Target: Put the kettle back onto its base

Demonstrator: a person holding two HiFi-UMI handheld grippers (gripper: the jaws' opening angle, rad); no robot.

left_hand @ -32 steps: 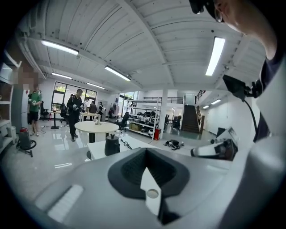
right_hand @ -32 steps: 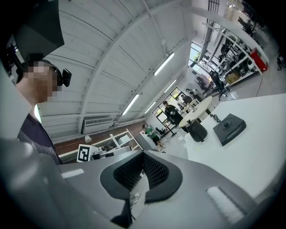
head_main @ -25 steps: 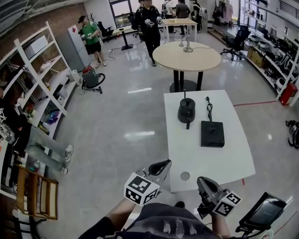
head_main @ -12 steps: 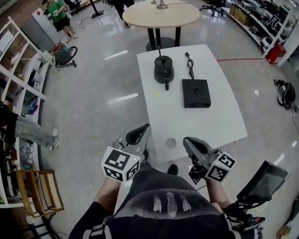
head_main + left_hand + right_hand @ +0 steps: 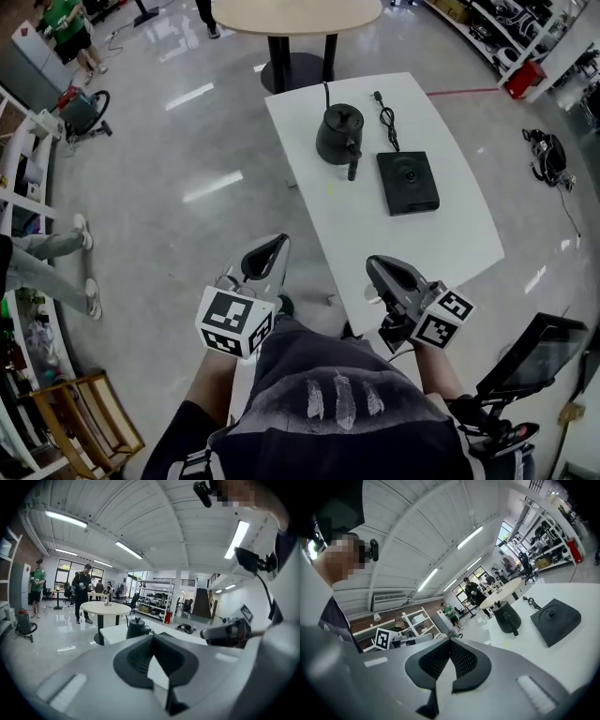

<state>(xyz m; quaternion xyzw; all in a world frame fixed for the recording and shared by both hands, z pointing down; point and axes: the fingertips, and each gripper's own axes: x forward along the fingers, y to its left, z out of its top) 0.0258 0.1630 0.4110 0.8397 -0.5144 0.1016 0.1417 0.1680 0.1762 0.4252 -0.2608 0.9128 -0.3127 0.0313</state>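
Note:
A black kettle (image 5: 339, 134) stands on the far part of the white table (image 5: 412, 246), handle toward me. Its flat black base (image 5: 408, 182) lies just to its right, apart from it, with the cord (image 5: 385, 117) coiled behind. My left gripper (image 5: 269, 251) hangs left of the table's near corner, shut and empty. My right gripper (image 5: 378, 273) is over the table's near edge, also shut with nothing in it. The left gripper view shows the kettle (image 5: 136, 627) far beyond the closed left gripper (image 5: 153, 637). Ahead of the right gripper (image 5: 450, 641) in its own view are the kettle (image 5: 506, 616) and base (image 5: 555, 617).
A round beige table (image 5: 300, 14) stands beyond the white one. White shelving (image 5: 19, 141) and a person's legs (image 5: 47, 253) are at the left, a wooden chair (image 5: 84, 427) at the lower left. A screen on a stand (image 5: 530, 354) sits at my right.
I have come closer to the white table, and both grippers have moved forward to its near edge. The kettle and base have not moved on the table.

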